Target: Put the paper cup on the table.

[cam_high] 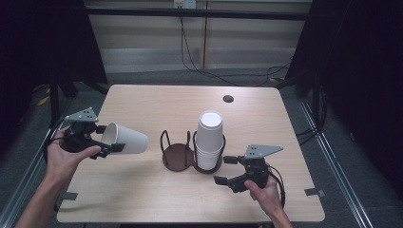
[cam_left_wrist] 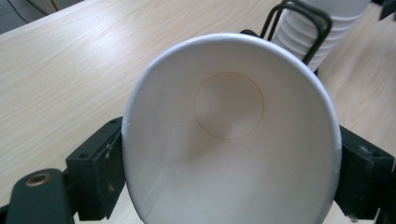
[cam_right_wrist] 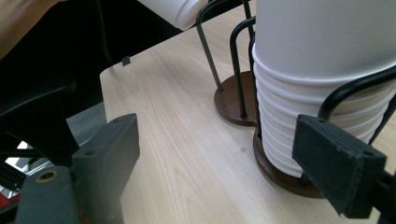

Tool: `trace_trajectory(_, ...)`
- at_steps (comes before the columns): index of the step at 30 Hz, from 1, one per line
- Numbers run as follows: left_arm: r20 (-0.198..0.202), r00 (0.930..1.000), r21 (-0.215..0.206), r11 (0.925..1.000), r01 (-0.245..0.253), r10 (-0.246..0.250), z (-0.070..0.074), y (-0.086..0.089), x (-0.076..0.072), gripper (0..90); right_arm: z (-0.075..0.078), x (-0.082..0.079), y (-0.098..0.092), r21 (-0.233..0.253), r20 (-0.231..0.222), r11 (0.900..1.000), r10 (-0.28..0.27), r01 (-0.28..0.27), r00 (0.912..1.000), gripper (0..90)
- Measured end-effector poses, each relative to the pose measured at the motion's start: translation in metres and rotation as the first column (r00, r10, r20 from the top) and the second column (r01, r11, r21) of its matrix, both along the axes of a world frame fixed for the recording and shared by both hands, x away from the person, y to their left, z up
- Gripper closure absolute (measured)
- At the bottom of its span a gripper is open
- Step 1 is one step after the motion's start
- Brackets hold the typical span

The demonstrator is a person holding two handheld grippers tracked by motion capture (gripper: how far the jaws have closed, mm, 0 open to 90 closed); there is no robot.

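Observation:
My left gripper (cam_high: 108,138) is shut on a white paper cup (cam_high: 126,138) held on its side above the table's left part, its base pointing toward the holder. In the left gripper view the cup's open mouth (cam_left_wrist: 229,130) faces the camera with a black jaw pressed on each side. A dark wire cup holder (cam_high: 177,155) with two round bases stands mid-table; its left bay is empty and its right bay holds a stack of white cups (cam_high: 209,140). My right gripper (cam_high: 225,170) is open just right of and in front of the stack (cam_right_wrist: 317,84), touching nothing.
The wooden table (cam_high: 157,104) has a dark round hole (cam_high: 228,99) near its far edge. Black cables run over the floor behind it. A metal rail borders the table on each side.

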State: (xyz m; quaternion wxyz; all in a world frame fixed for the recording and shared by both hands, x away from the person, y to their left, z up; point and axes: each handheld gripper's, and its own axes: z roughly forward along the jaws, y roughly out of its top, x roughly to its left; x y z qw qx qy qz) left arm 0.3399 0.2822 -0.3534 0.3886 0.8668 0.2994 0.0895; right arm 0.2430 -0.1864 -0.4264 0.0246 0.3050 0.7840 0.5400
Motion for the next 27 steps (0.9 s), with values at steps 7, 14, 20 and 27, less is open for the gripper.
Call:
trace_trajectory(7,-0.027,0.9996,0.079,0.9969,0.001,0.001,0.000,-0.011,0.018,13.0,0.000,0.000,0.000,-0.002,-0.001,1.000,0.003,-0.003,1.0000,15.3)
trace_trajectory(14,-0.057,0.9983,0.172,0.9851,-0.003,0.013,-0.004,-0.024,0.035,13.0,-0.001,0.001,0.000,-0.006,-0.004,1.000,0.003,-0.003,1.0000,15.3)
trace_trajectory(20,-0.102,0.9948,0.237,0.9710,0.033,-0.009,-0.011,-0.043,0.046,12.7,-0.001,0.001,0.000,-0.009,-0.006,1.000,0.007,-0.007,1.0000,15.3)
trace_trajectory(27,-0.115,0.9933,0.313,0.9488,0.039,-0.003,-0.016,-0.064,0.055,12.2,-0.002,0.000,0.001,-0.018,-0.007,1.000,0.009,-0.009,0.9999,15.3)
